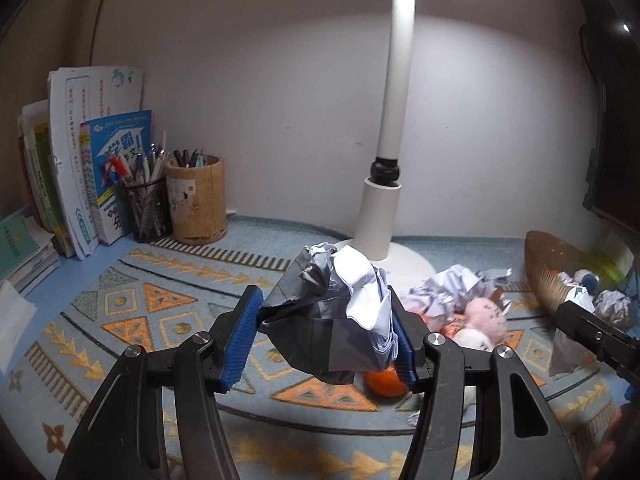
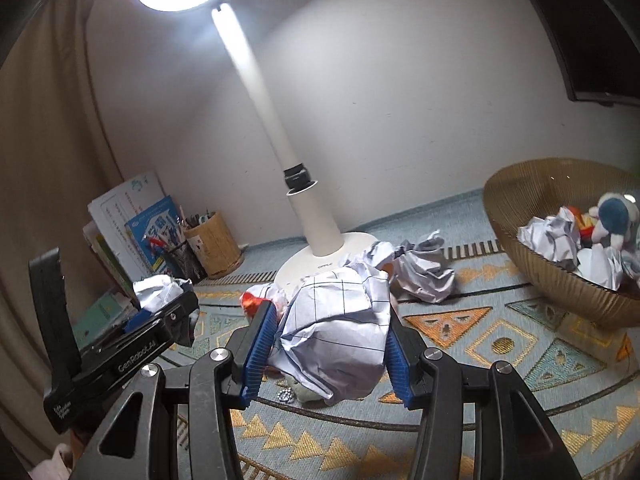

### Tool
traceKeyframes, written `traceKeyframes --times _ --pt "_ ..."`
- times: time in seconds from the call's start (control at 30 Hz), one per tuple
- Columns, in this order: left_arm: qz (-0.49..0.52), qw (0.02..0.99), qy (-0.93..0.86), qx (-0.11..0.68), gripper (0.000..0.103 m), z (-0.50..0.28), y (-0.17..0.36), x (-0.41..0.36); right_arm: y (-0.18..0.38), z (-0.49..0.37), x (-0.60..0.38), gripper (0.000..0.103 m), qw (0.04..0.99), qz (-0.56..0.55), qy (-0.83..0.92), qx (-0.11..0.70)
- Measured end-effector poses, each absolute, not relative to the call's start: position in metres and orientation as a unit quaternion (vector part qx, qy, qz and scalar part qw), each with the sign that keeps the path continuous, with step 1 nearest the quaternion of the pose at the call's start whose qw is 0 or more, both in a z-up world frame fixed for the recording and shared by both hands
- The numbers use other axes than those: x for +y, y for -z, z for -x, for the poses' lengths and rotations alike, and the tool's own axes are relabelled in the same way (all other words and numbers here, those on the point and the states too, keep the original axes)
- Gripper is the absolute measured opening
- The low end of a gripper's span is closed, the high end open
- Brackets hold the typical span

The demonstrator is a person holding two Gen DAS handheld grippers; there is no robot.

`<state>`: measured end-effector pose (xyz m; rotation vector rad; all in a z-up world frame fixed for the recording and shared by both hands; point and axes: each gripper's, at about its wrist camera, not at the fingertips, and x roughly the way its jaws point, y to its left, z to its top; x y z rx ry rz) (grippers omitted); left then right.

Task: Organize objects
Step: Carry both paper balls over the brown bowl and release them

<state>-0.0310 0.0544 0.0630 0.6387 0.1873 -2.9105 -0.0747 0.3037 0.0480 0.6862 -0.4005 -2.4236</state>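
A home study desk: books (image 1: 100, 168), pen holders (image 1: 196, 200), lamp (image 1: 392, 128)

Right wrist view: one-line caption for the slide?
Right gripper holds a crumpled paper ball above the patterned mat, the gold basket to its right.

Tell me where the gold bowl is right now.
The gold bowl sits on the patterned mat at the far right of the right wrist view, right of the lamp base, holding crumpled paper and a plush toy.

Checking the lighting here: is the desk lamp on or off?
On. The desk lamp has a head glowing bright white overhead, lighting the wall behind.
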Motion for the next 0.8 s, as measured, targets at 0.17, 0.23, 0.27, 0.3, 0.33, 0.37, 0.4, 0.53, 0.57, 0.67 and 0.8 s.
traceKeyframes --times 0.17,0.23,0.27,0.3,0.33,0.37,0.4,0.53,0.57,0.67,0.8 --pt "-0.182 0.0 0.982 0.055 0.056 0.062 -0.114 0.115 -0.102 0.102 0.369 0.05 0.272 -0.227 0.917 -0.181" --pt "-0.178 -0.05 0.982 0.042 0.056 0.079 -0.128 0.15 -0.124 0.115 0.401 0.05 0.257 -0.215 0.924 -0.185" --pt "-0.179 -0.076 0.98 0.039 0.057 0.087 -0.133 0.167 -0.133 0.122 0.417 0.05 0.246 -0.212 0.928 -0.182" --pt "-0.182 -0.102 0.977 0.043 0.058 0.097 -0.135 0.184 -0.14 0.13 0.432 0.05 0.232 -0.21 0.934 -0.175" --pt "-0.187 -0.126 0.973 0.054 0.058 0.106 -0.136 0.197 -0.145 0.137 0.446 0.05 0.216 -0.21 0.939 -0.166" --pt "-0.193 -0.144 0.968 0.067 0.058 0.115 -0.134 0.21 -0.148 0.144 0.458 0.05 0.197 -0.213 0.944 -0.158" --pt "-0.201 -0.156 0.964 0.072 0.058 0.123 -0.132 0.223 -0.149 0.151 0.469 0.05 0.181 -0.218 0.947 -0.151" --pt "-0.23 -0.2 0.95 0.07 0.058 0.149 -0.119 0.268 -0.142 0.173 0.5 0.05 0.13 -0.253 0.951 -0.12" --pt "-0.237 -0.21 0.946 0.068 0.058 0.154 -0.114 0.277 -0.137 0.178 0.505 0.05 0.123 -0.267 0.949 -0.115" --pt "-0.26 -0.231 0.936 0.054 0.056 0.166 -0.1 0.298 -0.119 0.191 0.516 0.05 0.101 -0.305 0.94 -0.11" --pt "-0.283 -0.241 0.928 0.011 0.066 0.174 -0.086 0.32 -0.102 0.207 0.519 0.066 0.08 -0.349 0.929 -0.094"
